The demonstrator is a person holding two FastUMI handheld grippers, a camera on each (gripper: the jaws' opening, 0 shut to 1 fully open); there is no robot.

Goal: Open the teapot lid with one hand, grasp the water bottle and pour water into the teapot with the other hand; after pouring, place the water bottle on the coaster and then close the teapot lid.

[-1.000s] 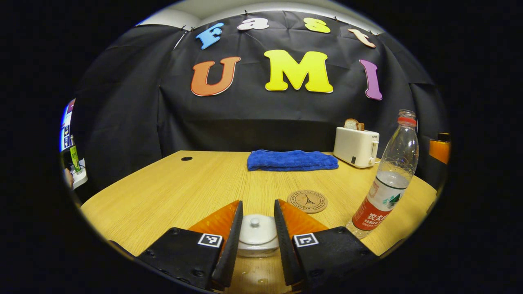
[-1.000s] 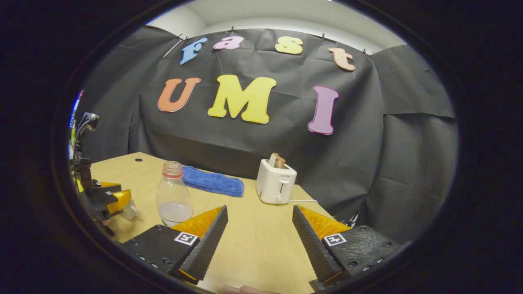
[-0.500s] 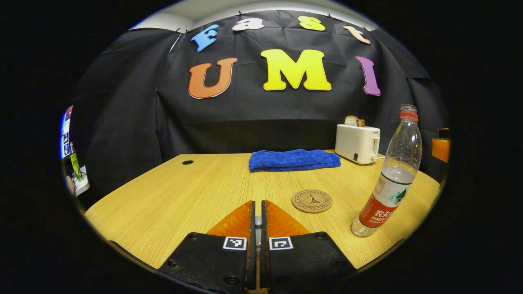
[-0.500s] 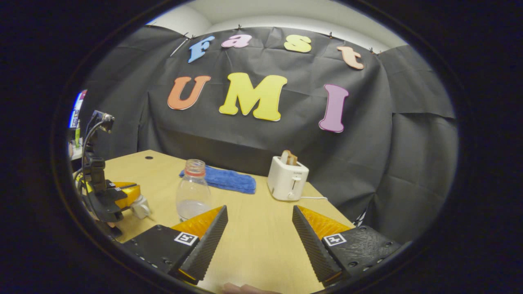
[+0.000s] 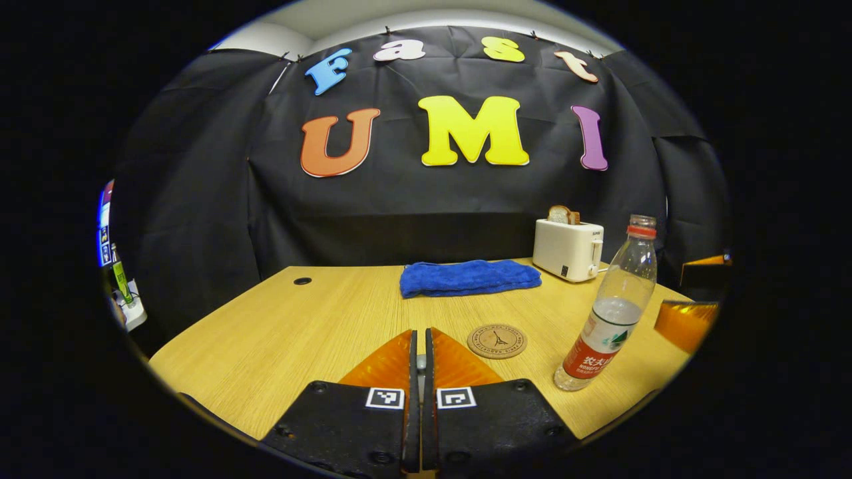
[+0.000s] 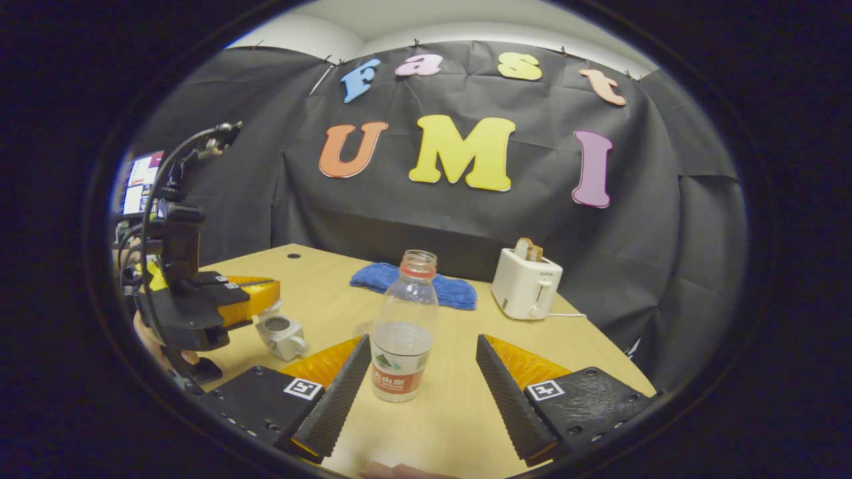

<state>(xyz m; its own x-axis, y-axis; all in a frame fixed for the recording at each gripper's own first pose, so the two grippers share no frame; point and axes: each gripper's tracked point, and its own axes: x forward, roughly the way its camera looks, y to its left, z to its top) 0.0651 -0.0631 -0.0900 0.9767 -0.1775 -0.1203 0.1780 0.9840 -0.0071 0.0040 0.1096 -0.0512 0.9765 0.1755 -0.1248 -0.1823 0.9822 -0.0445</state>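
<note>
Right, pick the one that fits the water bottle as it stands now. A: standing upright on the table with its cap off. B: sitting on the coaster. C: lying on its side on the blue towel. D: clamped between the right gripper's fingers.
A: the water bottle stands upright on the table, its neck open, ahead of the open right gripper and apart from the coaster.

Toaster (image 5: 567, 250) w/ bread, blue towel (image 5: 469, 277)
</note>
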